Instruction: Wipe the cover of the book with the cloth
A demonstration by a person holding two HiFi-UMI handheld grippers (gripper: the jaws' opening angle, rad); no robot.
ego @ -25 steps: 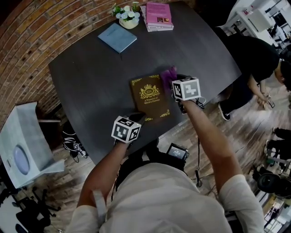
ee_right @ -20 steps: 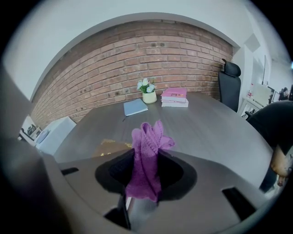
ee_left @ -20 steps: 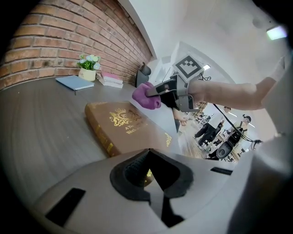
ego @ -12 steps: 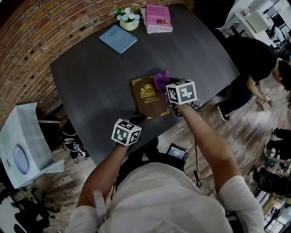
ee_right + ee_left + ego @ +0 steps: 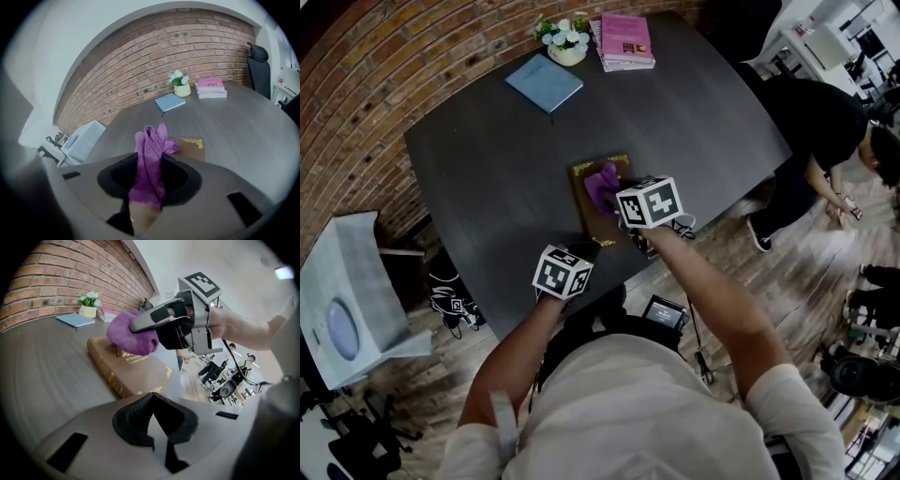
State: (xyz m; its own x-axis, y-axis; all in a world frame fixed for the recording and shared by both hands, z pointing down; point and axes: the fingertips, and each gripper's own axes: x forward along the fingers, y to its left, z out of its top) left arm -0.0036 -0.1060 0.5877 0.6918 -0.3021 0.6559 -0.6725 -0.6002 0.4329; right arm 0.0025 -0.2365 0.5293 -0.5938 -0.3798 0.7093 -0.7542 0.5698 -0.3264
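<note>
While the right gripper clamps the purple cloth bunched between its jaws, the wad presses on the book cover over the gold lettering, so wiping looks under way. Left gripper is closed with nothing in it, tips at the book's near edge. It is probably pinning the book so it doesn't slide under the stroke, though contact isn't clear. Book lies flat on the table, toward the person's side. At the far edge sit a blue notebook, pink books and a flower pot, well apart from the wipe path.
</note>
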